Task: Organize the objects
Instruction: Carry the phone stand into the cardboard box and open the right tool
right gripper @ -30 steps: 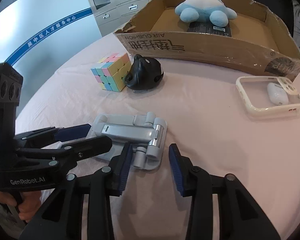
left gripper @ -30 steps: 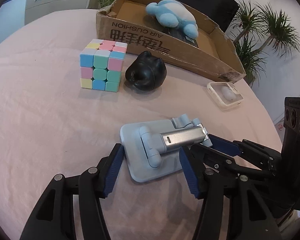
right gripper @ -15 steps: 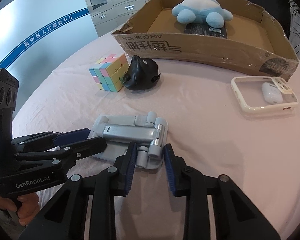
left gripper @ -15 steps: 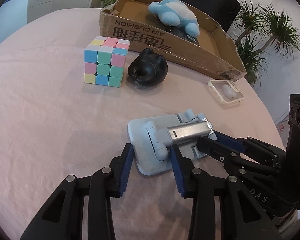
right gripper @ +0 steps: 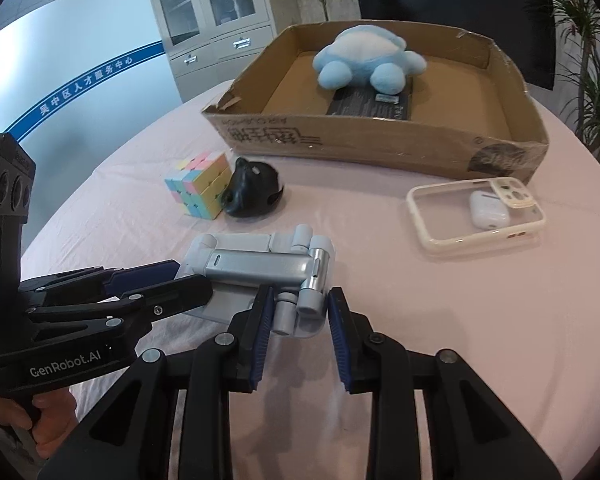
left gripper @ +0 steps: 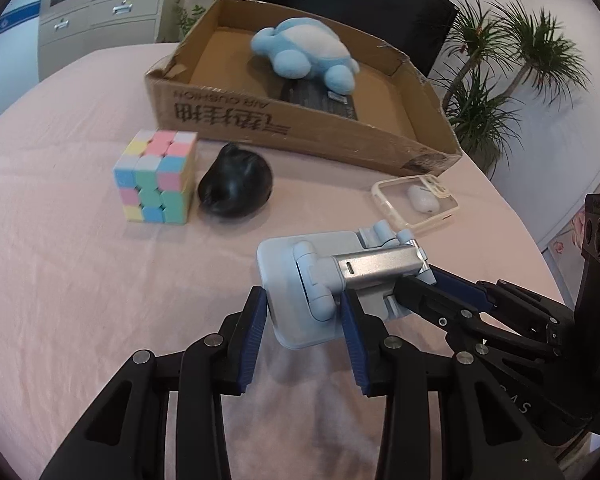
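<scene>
— While the left wrist view looks down along its own fingers, the left gripper (left gripper: 302, 320) is clenched across one end of the folded phone stand (left gripper: 332, 284), its blue pads pressing the pale base plate from both sides. The stand looks raised off the pink tablecloth (left gripper: 80, 280), with a soft shadow under it.

— And the other tong there?

— The right gripper (left gripper: 428, 284) comes in from the right edge and grasps the opposite end, by the hinge. Two grips at the two ends likely keep the hinged arm from swinging open during the carry.

— Which way does it lie?

— In that view its long axis runs left to right, the silver arm flat on the base, the hinge end toward the right gripper. Beyond it sit the pastel cube (left gripper: 156, 178), a black toy (left gripper: 236, 188) just beside the cube, and the cardboard box (left gripper: 300, 132) holding a blue plush (left gripper: 304, 54).

— And the right wrist view?

— There the right gripper (right gripper: 298, 320) clamps the stand (right gripper: 260, 268) at the knuckle end, a round barrel sitting between its pads. The left gripper (right gripper: 176, 280) reaches in from the left, closed on the far end, a hand (right gripper: 40, 412) below it. The axis again runs crosswise, hinge toward the right. A clear phone case (right gripper: 476, 212) with a white earbud case (right gripper: 488, 208) inside lies well apart, near the box (right gripper: 380, 144), the probable destination.
</scene>
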Motion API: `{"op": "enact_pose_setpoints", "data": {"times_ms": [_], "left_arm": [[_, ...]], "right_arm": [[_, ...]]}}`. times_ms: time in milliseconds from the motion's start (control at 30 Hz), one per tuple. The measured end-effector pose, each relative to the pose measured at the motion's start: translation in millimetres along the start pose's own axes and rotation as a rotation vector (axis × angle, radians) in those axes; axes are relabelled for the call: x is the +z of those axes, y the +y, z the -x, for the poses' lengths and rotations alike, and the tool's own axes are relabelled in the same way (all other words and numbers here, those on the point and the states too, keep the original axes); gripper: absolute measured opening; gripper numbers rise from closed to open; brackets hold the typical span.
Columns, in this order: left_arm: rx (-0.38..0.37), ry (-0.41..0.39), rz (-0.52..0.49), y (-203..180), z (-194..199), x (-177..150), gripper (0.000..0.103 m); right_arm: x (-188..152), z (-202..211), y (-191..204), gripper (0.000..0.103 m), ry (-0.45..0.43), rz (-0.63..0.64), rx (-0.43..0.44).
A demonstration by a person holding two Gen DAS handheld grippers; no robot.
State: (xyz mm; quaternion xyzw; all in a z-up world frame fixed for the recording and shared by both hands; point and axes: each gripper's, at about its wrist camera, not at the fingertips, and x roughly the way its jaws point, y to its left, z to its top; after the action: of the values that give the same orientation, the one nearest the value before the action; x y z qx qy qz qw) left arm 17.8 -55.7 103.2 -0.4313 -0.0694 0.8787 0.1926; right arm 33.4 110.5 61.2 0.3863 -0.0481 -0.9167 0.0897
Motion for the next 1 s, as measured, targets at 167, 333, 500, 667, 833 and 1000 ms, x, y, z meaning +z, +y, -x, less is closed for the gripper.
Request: {"op": "enact_pose_setpoints", "data": {"times_ms": [167, 333, 500, 667, 833, 1000], "left_arm": [[-0.002, -0.030, -0.064, -22, 2, 22, 0.035], [-0.018, -0.051, -0.118, -48, -1, 54, 0.035], [-0.011, -0.093, -0.184, -79, -11, 87, 0.035], [-0.025, -0.122, -0.228, -104, -33, 129, 0.035], [-0.039, -0.118, -0.255, -121, -68, 174, 0.035], [-0.019, -0.094, -0.239, -127, -114, 209, 0.035]], "right_arm": [[13, 13, -15, 0.025, -0.027, -0.019, -0.031], [31, 28, -35, 0.025, -0.082, -0.051, -0.063], [56, 37, -58, 0.025, -0.125, -0.069, -0.114], [88, 38, -88, 0.025, -0.166, -0.083, -0.174], [123, 22, -124, 0.026, -0.187, -0.098, -0.207], [149, -4, -156, 0.025, -0.191, -0.103, -0.217]]}}
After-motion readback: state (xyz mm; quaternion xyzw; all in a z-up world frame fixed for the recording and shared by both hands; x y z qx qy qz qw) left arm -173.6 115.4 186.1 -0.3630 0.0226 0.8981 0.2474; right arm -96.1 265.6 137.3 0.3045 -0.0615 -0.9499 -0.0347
